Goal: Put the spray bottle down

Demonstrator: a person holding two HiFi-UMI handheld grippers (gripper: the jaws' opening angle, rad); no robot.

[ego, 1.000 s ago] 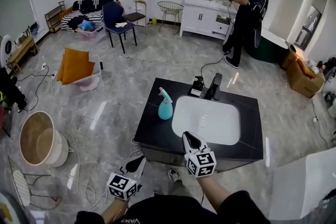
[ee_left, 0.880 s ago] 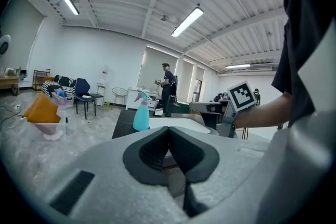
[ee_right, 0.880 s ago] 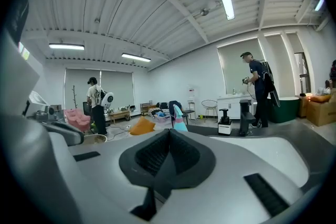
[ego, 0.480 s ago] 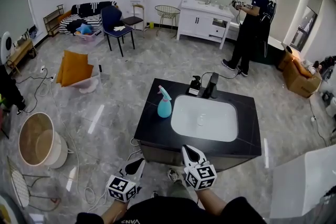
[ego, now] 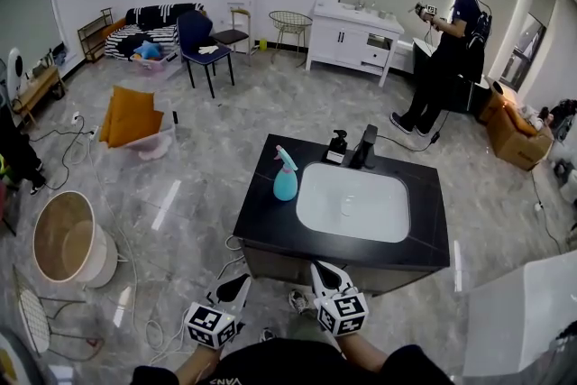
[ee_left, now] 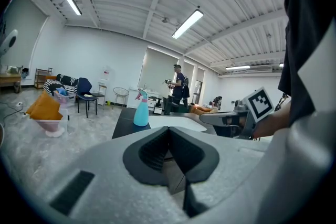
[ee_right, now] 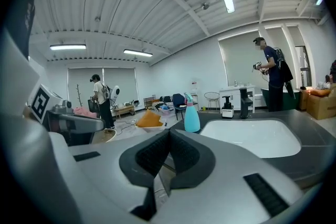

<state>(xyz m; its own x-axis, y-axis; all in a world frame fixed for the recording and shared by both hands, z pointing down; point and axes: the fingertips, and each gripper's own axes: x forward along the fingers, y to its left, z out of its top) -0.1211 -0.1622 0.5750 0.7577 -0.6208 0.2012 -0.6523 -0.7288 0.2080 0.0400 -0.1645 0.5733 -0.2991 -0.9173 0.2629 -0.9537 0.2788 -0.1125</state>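
A light blue spray bottle (ego: pixel 285 175) with a pink trigger stands upright on the black counter (ego: pixel 261 216), left of the white sink basin (ego: pixel 352 202). It also shows in the left gripper view as the spray bottle (ee_left: pixel 140 110) and in the right gripper view as the spray bottle (ee_right: pixel 191 114). Nothing holds it. My left gripper (ego: pixel 240 284) hangs below the counter's near edge, shut and empty. My right gripper (ego: pixel 324 270) sits just short of that edge, shut with nothing between its pads.
A black faucet (ego: pixel 368 146) and soap dispenser (ego: pixel 336 146) stand behind the basin. A person (ego: pixel 446 45) stands by a white cabinet (ego: pixel 353 31) at the back. A round tub (ego: pixel 68 239), cables, an orange cushion (ego: pixel 131 114) and a blue chair (ego: pixel 200 41) lie to the left.
My right gripper has drawn back from over the counter to its near edge and closed. The person at the back stepped to the right. The bottle has stayed put.
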